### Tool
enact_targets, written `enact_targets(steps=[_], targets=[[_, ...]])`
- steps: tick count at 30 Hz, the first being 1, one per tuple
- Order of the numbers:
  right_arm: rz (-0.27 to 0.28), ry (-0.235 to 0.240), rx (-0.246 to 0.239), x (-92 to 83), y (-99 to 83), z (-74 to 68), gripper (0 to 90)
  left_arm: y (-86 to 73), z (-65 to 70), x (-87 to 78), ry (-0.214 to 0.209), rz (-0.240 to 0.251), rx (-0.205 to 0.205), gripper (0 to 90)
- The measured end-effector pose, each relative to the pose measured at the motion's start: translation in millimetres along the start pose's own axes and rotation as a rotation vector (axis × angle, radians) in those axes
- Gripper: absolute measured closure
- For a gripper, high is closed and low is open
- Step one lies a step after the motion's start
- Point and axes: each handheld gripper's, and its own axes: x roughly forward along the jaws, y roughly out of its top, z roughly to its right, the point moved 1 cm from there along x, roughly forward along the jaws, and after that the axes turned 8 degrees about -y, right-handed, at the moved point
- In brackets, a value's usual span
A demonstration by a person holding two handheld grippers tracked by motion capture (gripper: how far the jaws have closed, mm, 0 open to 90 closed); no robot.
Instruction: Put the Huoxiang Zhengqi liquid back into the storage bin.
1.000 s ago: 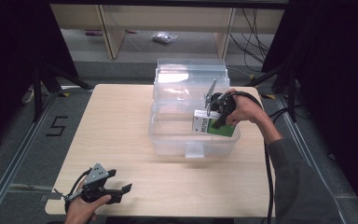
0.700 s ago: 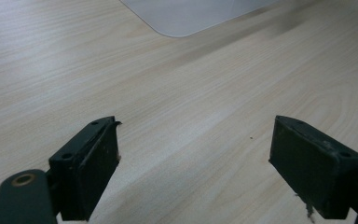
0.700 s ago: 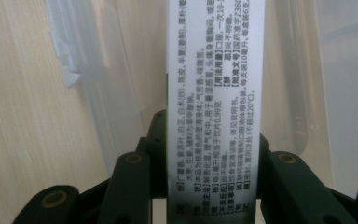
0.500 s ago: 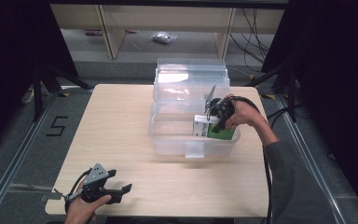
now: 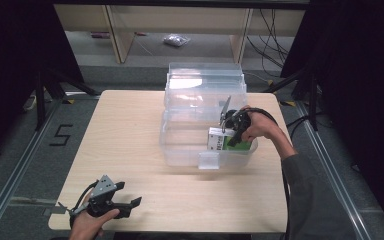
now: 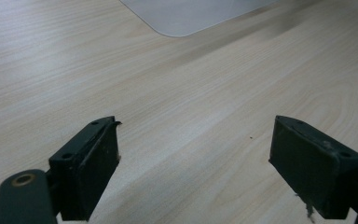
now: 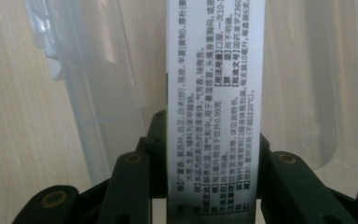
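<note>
A clear plastic bin (image 5: 180,150) stands on the wooden table (image 5: 125,145), its lid raised behind it. My right gripper (image 5: 228,136) is shut on a white and green carton (image 5: 219,141) and holds it inside the bin's front right corner. In the right gripper view the carton (image 7: 214,93) with printed text stands between the two black jaws, the bin's clear walls around it. My left gripper (image 5: 130,205) rests near the table's front left edge, open, with nothing between its fingers (image 6: 88,168).
Black cables trail from the right hand off the table's right side. Behind the table stand wooden shelves (image 5: 180,30) with a small bag (image 5: 176,40) on the floor. In the left gripper view a corner of the clear bin (image 6: 186,18) lies ahead.
My right gripper has sunk with the carton, from above the bin's rim down into the bin. The left gripper has stayed in place.
</note>
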Motion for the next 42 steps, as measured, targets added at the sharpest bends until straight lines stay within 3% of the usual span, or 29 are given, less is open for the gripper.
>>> enact_targets(steps=[1,4,6,8,10,11,12,16,18,19,21,22,23,24,25,27,30,33,34,35,36,37,39,41,42], targets=[[-0.013,-0.001,0.019,0.4,-0.6,-1.4,64.8,0.1,-0.1,-0.1,-0.002,-0.002,0.0,14.9],[-0.013,0.006,0.018,2.1,-2.0,-2.1,64.8,0.1,-0.2,-0.1,-0.001,0.0,0.0,14.9],[0.004,0.004,-0.016,3.7,-1.9,0.6,64.8,0.1,-0.1,-0.3,0.001,-0.004,-0.001,14.9],[-0.009,-0.001,0.016,4.1,-2.2,-0.8,64.7,0.2,-0.2,-0.1,-0.001,0.0,0.0,14.9],[-0.013,0.006,-0.001,6.2,-1.6,0.1,64.7,0.2,-0.1,-0.2,-0.002,0.0,0.0,14.9],[-0.014,0.016,0.041,6.7,-0.8,-3.3,64.7,0.2,-0.2,-0.2,-0.002,0.001,0.001,14.9],[-0.007,0.019,0.02,8.5,-0.5,-2.0,64.7,0.3,-0.1,-0.5,0.0,-0.002,0.0,14.9],[-0.008,0.026,0.024,11.0,-0.4,-1.2,64.6,0.3,-0.1,-0.6,0.001,-0.003,0.001,14.9],[-0.007,0.005,-0.018,12.1,-1.2,2.5,64.5,0.1,-0.1,-0.2,0.002,0.002,0.0,14.9],[-0.017,0.012,0.007,11.9,-1.4,0.7,64.5,0.1,-0.1,-0.2,0.002,0.002,0.0,14.9],[-0.025,0.008,0.013,12.4,-1.8,0.5,64.5,0.3,0.0,-0.6,0.002,-0.003,0.001,14.9],[-0.016,0.005,-0.012,13.3,-1.7,2.3,64.4,0.5,0.3,-1.0,0.005,-0.007,0.002,14.9],[-0.022,0.016,0.032,13.2,-1.9,-1.1,64.4,0.7,0.5,-1.5,0.01,-0.013,0.003,14.9],[-0.018,0.022,0.024,13.4,-2.3,-0.7,64.4,0.4,0.0,-0.7,0.002,-0.004,0.002,14.9],[-0.012,0.009,-0.02,14.3,-2.7,2.6,64.3,0.4,0.0,-0.8,0.003,-0.007,0.002,14.9],[-0.03,0.014,0.009,14.4,-3.9,1.0,64.2,0.4,-0.1,-0.5,-0.001,-0.003,0.004,14.9],[-0.01,0.028,0.019,19.0,-5.8,-0.1,64.0,0.3,-0.1,-0.5,0.0,-0.003,0.003,14.9],[-0.023,0.028,0.025,21.7,-9.3,-1.2,63.0,0.1,-0.1,0.0,-0.001,-0.003,0.001,14.9],[-0.008,0.019,-0.003,23.3,-9.8,1.1,62.2,0.0,0.0,0.1,-0.002,-0.004,0.001,14.9],[-0.038,0.03,0.076,19.8,-10.1,-4.4,61.7,0.1,-0.2,0.3,-0.003,-0.005,0.004,14.9],[0.0,0.041,0.063,18.6,-10.1,-3.0,61.2,0.1,-0.4,0.5,-0.003,-0.005,0.004,14.9],[0.003,0.018,0.047,15.5,-10.9,-0.6,60.9,0.0,-0.4,0.6,-0.004,-0.004,0.003,14.9],[0.043,0.016,0.053,7.9,-11.3,1.0,57.6,0.1,-0.5,0.6,-0.003,-0.004,0.004,14.9],[0.061,0.023,0.058,0.7,-12.1,0.4,55.5,0.1,-0.5,0.4,-0.003,-0.005,0.004,14.9],[0.043,0.019,0.069,-3.1,-12.3,-1.3,54.1,0.1,-0.4,0.3,-0.003,-0.005,0.003,14.9]])
